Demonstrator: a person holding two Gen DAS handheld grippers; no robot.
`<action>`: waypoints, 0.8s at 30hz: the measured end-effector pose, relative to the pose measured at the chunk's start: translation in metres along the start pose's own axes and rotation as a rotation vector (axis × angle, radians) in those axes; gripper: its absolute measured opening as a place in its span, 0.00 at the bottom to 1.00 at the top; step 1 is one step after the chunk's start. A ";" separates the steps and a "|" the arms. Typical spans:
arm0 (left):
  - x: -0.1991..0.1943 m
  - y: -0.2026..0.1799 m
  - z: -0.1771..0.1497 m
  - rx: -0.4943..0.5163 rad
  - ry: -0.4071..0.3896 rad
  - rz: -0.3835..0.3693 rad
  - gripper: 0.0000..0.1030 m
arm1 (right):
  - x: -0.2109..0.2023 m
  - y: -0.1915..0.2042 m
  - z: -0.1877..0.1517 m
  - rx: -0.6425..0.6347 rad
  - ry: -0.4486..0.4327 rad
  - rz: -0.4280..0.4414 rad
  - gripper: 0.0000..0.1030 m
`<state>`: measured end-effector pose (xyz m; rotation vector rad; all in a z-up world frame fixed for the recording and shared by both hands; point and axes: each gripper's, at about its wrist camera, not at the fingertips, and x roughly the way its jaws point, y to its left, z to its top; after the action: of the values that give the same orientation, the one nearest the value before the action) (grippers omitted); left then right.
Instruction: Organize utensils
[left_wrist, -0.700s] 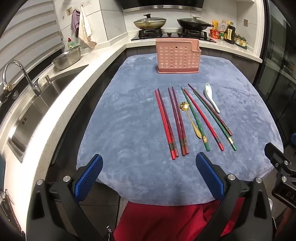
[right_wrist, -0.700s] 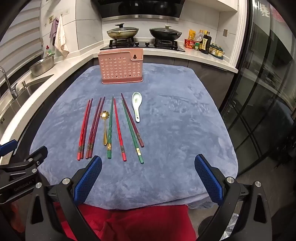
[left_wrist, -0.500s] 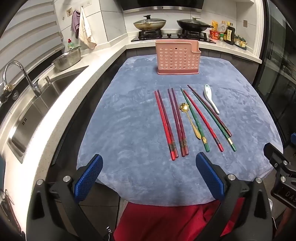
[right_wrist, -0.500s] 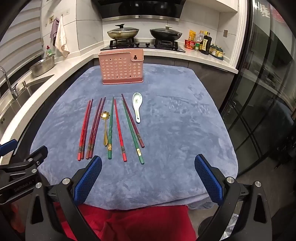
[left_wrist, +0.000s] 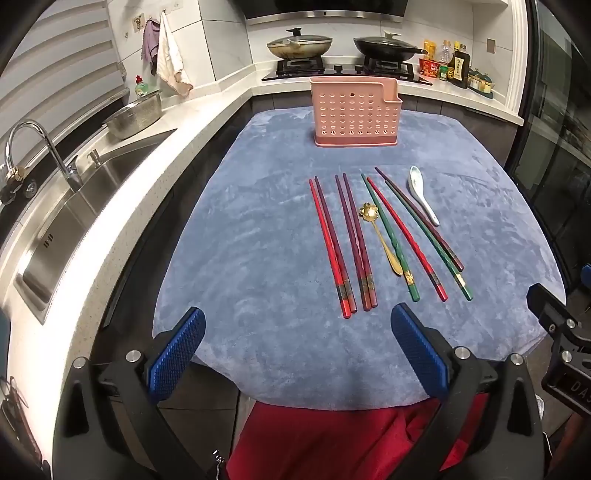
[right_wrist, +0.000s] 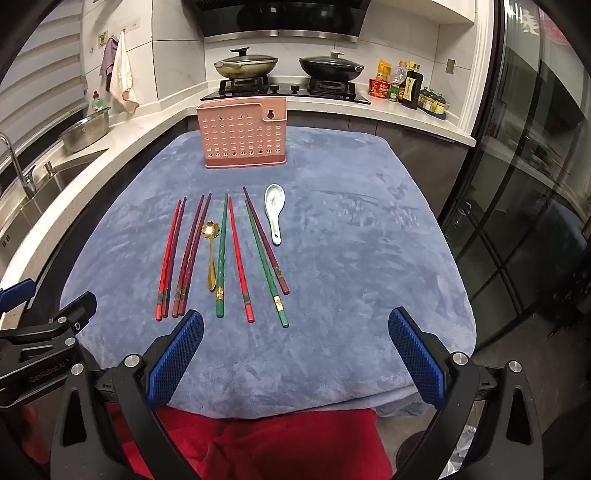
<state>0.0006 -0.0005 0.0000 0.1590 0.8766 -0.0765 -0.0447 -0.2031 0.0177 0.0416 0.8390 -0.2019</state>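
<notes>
Several chopsticks lie side by side on a blue-grey cloth (left_wrist: 258, 229): a red pair (left_wrist: 332, 245), a dark red pair (left_wrist: 356, 240), then green and red ones (left_wrist: 406, 236) fanned out. A gold spoon (left_wrist: 380, 236) lies among them and a white ceramic spoon (left_wrist: 423, 194) at their right. A pink perforated utensil holder (left_wrist: 355, 110) stands upright behind them. My left gripper (left_wrist: 295, 354) hangs open over the cloth's near edge, nothing between its fingers. In the right wrist view the same chopsticks (right_wrist: 221, 254), gold spoon (right_wrist: 210, 254), white spoon (right_wrist: 274, 212) and holder (right_wrist: 242, 138) show; my right gripper (right_wrist: 295, 354) is open and empty.
A steel sink (left_wrist: 66, 229) with a tap (left_wrist: 33, 147) and a metal bowl (left_wrist: 135, 116) line the counter on the left. Two lidded pans (left_wrist: 299, 44) sit on the hob behind. Bottles (right_wrist: 406, 86) stand at the back right. Red fabric (left_wrist: 332, 439) lies below the grippers.
Both views have crept slightly towards the table; the utensils sit a little nearer. Neither gripper has opened or shut, and nothing on the cloth has moved.
</notes>
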 end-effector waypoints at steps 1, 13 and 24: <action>0.000 0.000 0.000 -0.001 0.000 0.000 0.93 | 0.000 0.000 0.000 0.000 0.000 0.000 0.94; 0.001 0.001 -0.001 -0.005 0.000 -0.001 0.93 | 0.000 0.002 0.000 0.001 0.001 0.001 0.94; 0.002 0.002 -0.001 -0.006 0.002 -0.002 0.93 | 0.000 0.003 0.001 0.000 0.000 0.000 0.94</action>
<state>0.0013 0.0016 -0.0017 0.1532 0.8787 -0.0756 -0.0436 -0.2006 0.0177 0.0412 0.8394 -0.2016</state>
